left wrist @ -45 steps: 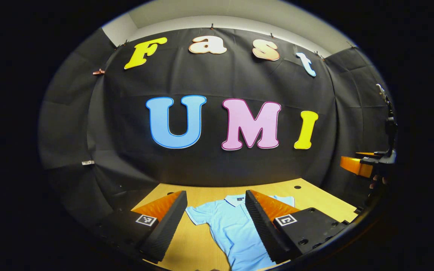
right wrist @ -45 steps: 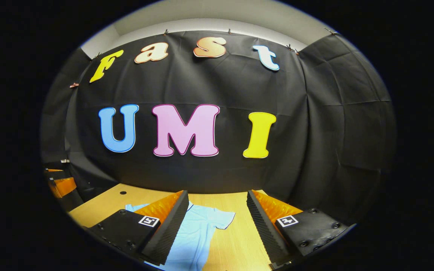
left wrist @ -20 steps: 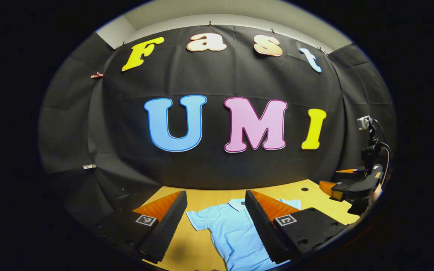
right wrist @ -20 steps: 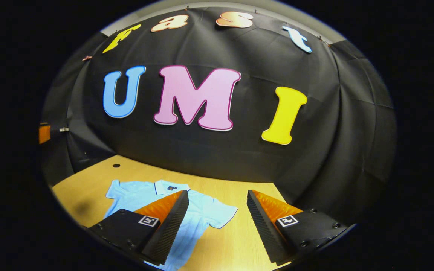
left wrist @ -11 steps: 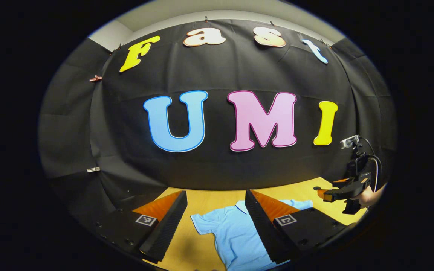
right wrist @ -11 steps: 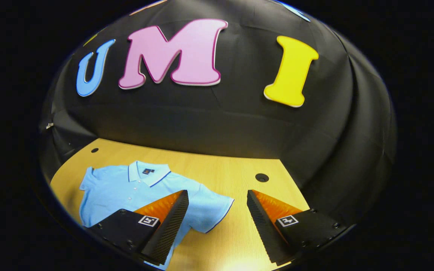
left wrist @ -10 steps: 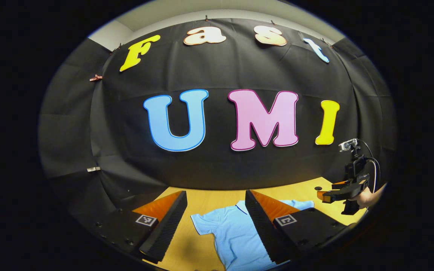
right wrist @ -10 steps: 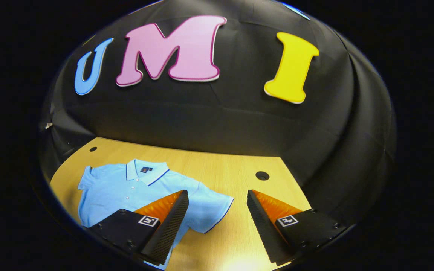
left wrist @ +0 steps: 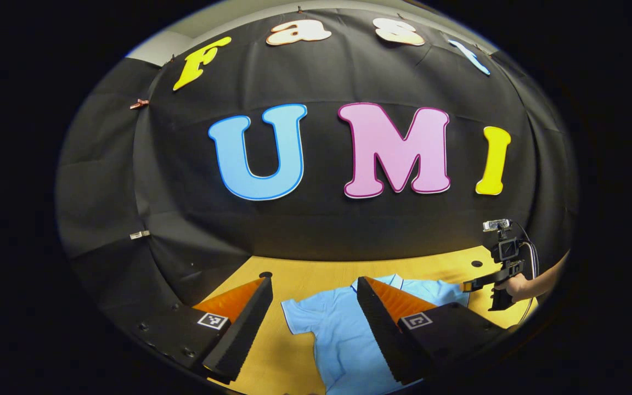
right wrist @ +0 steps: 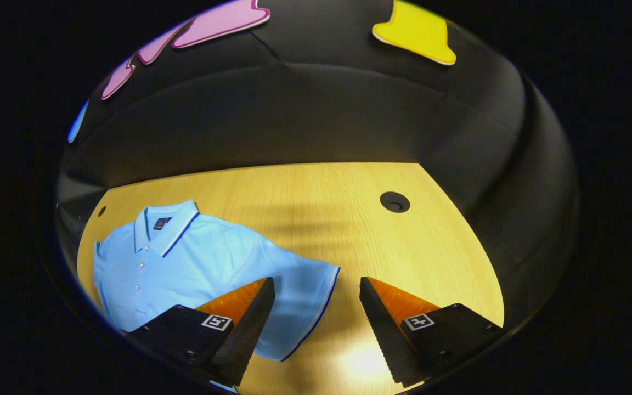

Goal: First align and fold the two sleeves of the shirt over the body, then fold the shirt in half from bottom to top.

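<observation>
— What have you got in front of you?

— Your shirt, a light blue polo with short sleeves, spread flat and face up on the wooden table.

— How does it lie?

— Unfolded. You can see its collar with a dark stripe along the edge, a small dark tag inside the neck, and a row of buttons below it. The sleeve nearest you in the right gripper view sticks out flat, trimmed dark at the hem.

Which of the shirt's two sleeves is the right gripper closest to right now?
The sleeve with the dark-trimmed cuff, lying between the open fingers of the right gripper. The other sleeve lies far off, past the collar, at the shirt's opposite edge.
</observation>
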Demonstrator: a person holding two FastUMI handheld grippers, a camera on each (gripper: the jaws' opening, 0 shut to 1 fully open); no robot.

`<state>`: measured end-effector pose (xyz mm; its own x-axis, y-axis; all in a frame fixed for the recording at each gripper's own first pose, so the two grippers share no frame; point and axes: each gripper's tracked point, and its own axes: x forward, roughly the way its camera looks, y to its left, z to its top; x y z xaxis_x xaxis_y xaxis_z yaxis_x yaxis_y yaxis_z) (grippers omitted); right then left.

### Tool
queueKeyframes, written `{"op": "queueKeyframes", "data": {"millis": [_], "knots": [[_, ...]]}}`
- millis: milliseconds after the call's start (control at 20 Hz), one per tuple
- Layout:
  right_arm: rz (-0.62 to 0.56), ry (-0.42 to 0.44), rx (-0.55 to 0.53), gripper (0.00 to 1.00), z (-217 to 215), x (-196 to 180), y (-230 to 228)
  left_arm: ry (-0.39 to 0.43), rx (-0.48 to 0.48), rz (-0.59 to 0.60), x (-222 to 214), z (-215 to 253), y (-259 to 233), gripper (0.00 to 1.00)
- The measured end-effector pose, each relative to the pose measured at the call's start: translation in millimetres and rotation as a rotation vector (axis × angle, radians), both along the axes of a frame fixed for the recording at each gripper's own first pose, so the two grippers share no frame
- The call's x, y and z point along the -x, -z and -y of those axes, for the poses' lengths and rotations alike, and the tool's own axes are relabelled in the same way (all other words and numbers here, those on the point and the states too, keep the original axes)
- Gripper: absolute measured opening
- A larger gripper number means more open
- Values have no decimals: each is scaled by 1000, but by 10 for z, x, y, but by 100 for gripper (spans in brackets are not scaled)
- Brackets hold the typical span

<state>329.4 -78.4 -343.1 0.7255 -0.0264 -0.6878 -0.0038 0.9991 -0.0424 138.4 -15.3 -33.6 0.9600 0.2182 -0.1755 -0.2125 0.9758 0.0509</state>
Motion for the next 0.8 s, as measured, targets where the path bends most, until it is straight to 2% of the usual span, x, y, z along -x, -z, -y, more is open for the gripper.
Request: {"op": "queueKeyframes", "data": {"millis": [200, 250, 400, 450, 600, 650, 700, 800], "knots": [[-60, 26, -27, 97, 36, -53, 266, -20, -1, -31, -87, 32, 59, 98], [-30, 21, -20, 98, 28, -127, 243, -17, 7, -33, -106, 54, 62, 98], [-36, 13, -40, 93, -30, -176, 272, -4, 11, -36, -125, 104, 72, 98], [-31, 14, -39, 80, -39, -193, 262, 1, 10, -39, -123, 111, 71, 98], [-36, 29, -71, 23, -93, -219, 266, 19, 6, -47, -108, 145, 116, 98], [-34, 28, -77, 2, -96, -221, 249, 21, 6, -53, -93, 145, 133, 98], [-47, 24, -89, 7, -127, -188, 245, 24, 9, -51, -74, 152, 140, 98], [-45, 16, -84, 7, -120, -179, 218, 30, 23, -51, -40, 155, 198, 98]]}}
